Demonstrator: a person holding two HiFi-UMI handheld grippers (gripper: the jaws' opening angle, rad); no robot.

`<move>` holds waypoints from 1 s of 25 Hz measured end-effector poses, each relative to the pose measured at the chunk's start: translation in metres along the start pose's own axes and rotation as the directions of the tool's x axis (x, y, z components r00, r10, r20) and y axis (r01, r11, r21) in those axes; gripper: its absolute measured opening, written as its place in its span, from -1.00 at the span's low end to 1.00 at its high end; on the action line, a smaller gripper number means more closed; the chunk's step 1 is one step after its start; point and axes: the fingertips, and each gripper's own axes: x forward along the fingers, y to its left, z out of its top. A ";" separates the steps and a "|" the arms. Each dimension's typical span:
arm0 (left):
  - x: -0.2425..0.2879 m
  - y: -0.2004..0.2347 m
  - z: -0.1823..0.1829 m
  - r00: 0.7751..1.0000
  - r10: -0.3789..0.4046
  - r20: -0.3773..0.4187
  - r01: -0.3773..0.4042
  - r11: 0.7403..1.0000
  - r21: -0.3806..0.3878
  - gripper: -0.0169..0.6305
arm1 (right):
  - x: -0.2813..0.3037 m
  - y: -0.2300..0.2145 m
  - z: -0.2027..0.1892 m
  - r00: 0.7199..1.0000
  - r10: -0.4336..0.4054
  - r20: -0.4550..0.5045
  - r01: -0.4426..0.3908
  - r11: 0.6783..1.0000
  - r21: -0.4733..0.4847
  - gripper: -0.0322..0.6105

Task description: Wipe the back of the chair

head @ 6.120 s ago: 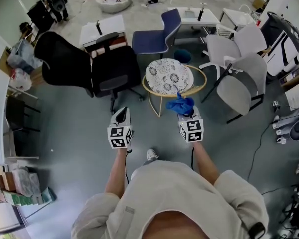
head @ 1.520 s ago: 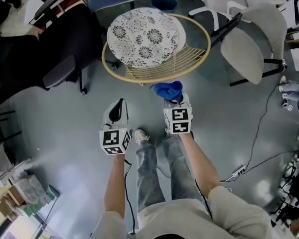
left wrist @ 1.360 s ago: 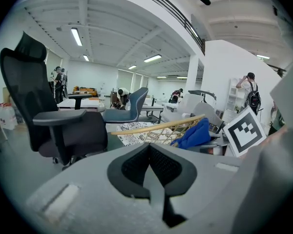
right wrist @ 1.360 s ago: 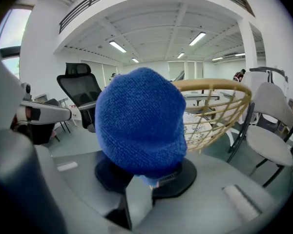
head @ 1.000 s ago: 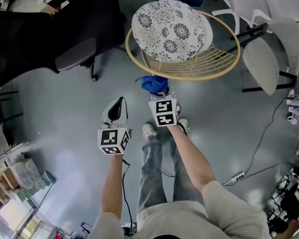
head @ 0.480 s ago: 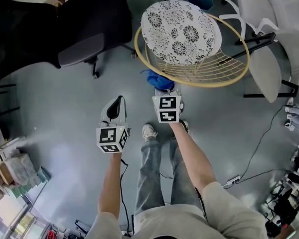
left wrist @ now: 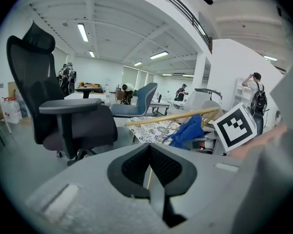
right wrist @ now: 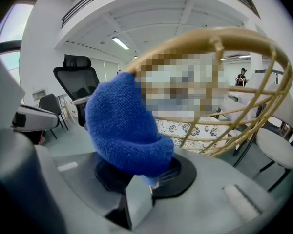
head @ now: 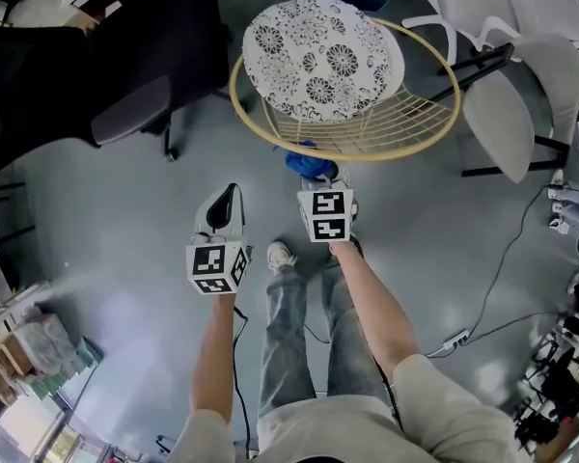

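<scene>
The round rattan chair with a floral cushion stands just ahead of me, and its wicker back faces me. My right gripper is shut on a blue cloth, which sits against the lower edge of that back. In the right gripper view the cloth bulges above the gripper, right beside the curved rattan rim. My left gripper hangs shut and empty to the left, short of the chair. Its own view shows it closed, with the cloth and rim beyond.
A black office chair stands to the chair's left. Grey-white chairs crowd its right side. A cable runs over the grey floor at right. My shoe is between the grippers. Boxes and bags sit at the lower left.
The right gripper has brought the blue cloth from just short of the chair up against the rim of its wicker back. The left gripper has stayed shut at the left.
</scene>
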 end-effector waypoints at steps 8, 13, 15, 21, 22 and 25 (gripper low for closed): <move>0.018 -0.045 0.006 0.999 -0.046 -0.006 0.046 0.999 0.026 -0.93 | -0.026 -0.047 -0.009 0.999 -0.034 0.001 0.034 0.999 0.008 -0.64; 0.030 -0.075 0.007 0.997 -0.073 -0.014 0.074 0.997 0.038 -0.94 | -0.042 -0.089 -0.013 0.997 -0.074 0.007 0.074 0.997 0.038 -0.64; 0.036 -0.087 0.007 0.996 -0.085 -0.017 0.086 0.995 0.045 -0.93 | -0.047 -0.107 -0.014 0.996 -0.089 0.008 0.089 0.996 0.027 -0.64; 0.050 -0.117 0.007 0.994 -0.106 -0.028 0.107 0.993 0.055 -0.93 | -0.067 -0.170 -0.019 0.984 -0.175 0.023 0.173 0.983 0.063 -0.64; 0.052 -0.122 0.007 0.994 -0.109 -0.028 0.111 0.992 0.057 -0.93 | -0.071 -0.179 -0.020 0.982 -0.186 0.019 0.184 0.981 0.068 -0.64; 0.056 -0.133 0.006 0.993 -0.114 -0.029 0.116 0.991 0.060 -0.93 | -0.082 -0.196 -0.026 0.979 -0.205 0.010 0.204 0.978 0.053 -0.64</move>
